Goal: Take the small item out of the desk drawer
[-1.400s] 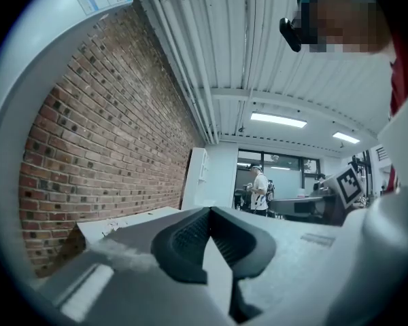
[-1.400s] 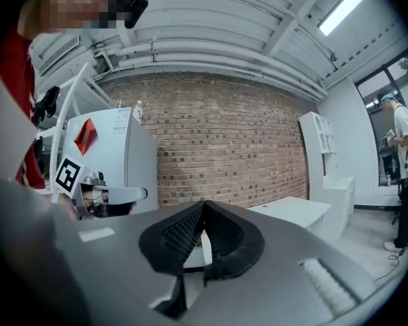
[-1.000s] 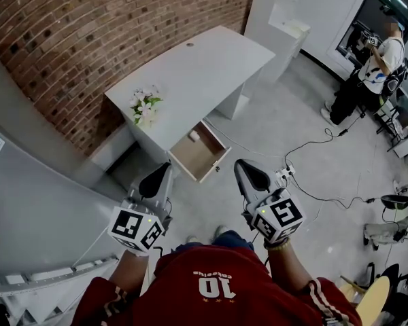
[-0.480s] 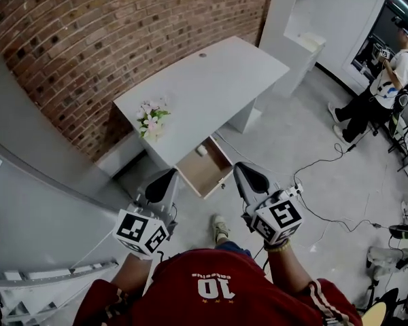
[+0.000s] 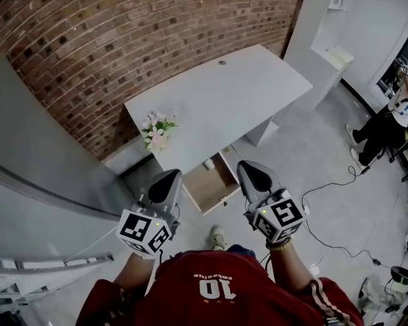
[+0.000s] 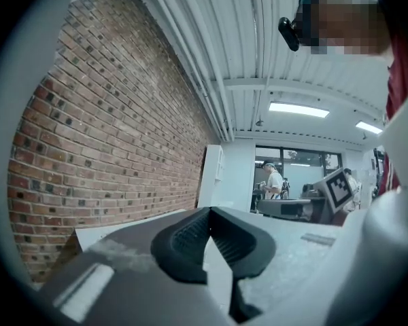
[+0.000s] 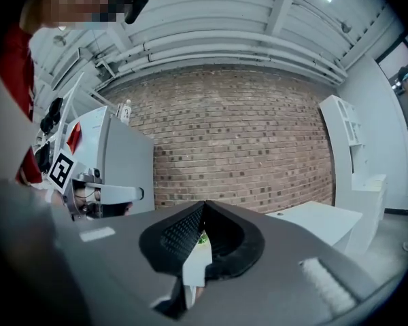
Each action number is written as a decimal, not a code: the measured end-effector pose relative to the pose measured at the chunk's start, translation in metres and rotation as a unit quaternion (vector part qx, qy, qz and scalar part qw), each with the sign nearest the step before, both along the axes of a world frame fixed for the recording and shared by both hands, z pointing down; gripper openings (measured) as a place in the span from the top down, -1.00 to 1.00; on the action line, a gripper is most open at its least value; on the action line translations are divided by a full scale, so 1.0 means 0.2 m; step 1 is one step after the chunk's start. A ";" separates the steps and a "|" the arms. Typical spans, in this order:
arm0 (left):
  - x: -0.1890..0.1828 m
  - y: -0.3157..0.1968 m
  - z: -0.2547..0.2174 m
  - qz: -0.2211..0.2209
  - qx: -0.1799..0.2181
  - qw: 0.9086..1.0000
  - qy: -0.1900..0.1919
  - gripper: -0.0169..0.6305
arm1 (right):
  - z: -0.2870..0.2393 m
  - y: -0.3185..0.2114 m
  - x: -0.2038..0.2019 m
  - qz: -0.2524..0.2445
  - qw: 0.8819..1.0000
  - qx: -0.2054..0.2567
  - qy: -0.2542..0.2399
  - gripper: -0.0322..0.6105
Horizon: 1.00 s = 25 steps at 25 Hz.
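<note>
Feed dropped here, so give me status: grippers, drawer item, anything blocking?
Left gripper and right gripper both shut, empty, short of the desk. Small white item lies untouched in the open drawer. No obstruction seen.

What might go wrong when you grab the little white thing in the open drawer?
The left tool and right tool are both shut, so they might just shove the small white item unless one opens first. The flowers stand on the desk near the drawer, so reaching in might knock them. A cable on the floor might be tripped over.
</note>
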State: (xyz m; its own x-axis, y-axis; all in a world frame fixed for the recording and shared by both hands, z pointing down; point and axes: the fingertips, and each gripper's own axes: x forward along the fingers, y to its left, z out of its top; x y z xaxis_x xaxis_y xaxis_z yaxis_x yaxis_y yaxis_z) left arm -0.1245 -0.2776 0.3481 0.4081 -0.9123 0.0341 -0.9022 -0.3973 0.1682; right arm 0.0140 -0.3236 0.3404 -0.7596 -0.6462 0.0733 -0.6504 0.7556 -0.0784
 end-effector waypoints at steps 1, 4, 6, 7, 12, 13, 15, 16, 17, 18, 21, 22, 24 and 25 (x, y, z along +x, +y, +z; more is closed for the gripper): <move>0.01 -0.03 0.00 -0.005 0.000 1.000 -0.001 0.94 | 0.00 -0.03 0.00 -0.005 1.000 0.001 -0.001 0.89; 0.03 -0.10 -0.01 -0.014 0.004 1.000 -0.005 0.94 | 0.02 -0.10 0.03 -0.014 1.000 0.001 0.003 0.89; 0.06 -0.12 -0.01 -0.013 0.007 1.000 -0.011 0.94 | 0.03 -0.12 0.04 -0.014 1.000 0.002 0.008 0.89; 0.08 -0.11 -0.01 -0.009 0.007 1.000 -0.013 0.94 | 0.04 -0.12 0.05 -0.012 1.000 0.002 0.008 0.89; 0.12 -0.03 -0.01 0.002 0.005 1.000 -0.012 0.94 | 0.03 -0.02 0.08 0.005 1.000 0.021 0.000 0.75; 0.11 -0.01 -0.01 0.002 0.006 1.000 -0.012 0.94 | 0.03 0.00 0.07 0.005 1.000 0.027 0.002 0.69; 0.11 0.03 0.00 0.005 0.007 1.000 -0.012 0.94 | 0.03 0.05 0.07 0.007 1.000 0.031 0.002 0.65; 0.11 0.05 0.00 0.007 0.007 1.000 -0.013 0.94 | 0.03 0.07 0.07 0.009 0.999 0.033 0.002 0.58; 0.11 0.07 0.01 0.008 0.006 1.000 -0.015 0.93 | 0.03 0.08 0.08 0.012 0.999 0.034 0.002 0.53; 0.11 0.08 0.01 0.009 0.005 1.000 -0.016 0.94 | 0.04 0.09 0.09 0.015 0.999 0.034 0.003 0.48; 0.11 0.11 0.01 0.007 0.004 1.000 -0.014 0.94 | 0.07 0.11 0.12 0.024 0.999 0.034 0.010 0.47; 0.11 0.11 0.00 0.006 0.004 1.000 -0.014 0.93 | 0.09 0.11 0.12 0.025 0.999 0.033 0.012 0.47; 0.10 0.11 0.01 0.008 0.005 1.000 -0.017 0.94 | 0.14 0.10 0.13 0.025 0.999 0.027 0.015 0.47; 0.10 0.11 0.01 0.009 0.004 1.000 -0.018 0.94 | 0.18 0.09 0.12 0.023 0.999 0.021 0.020 0.47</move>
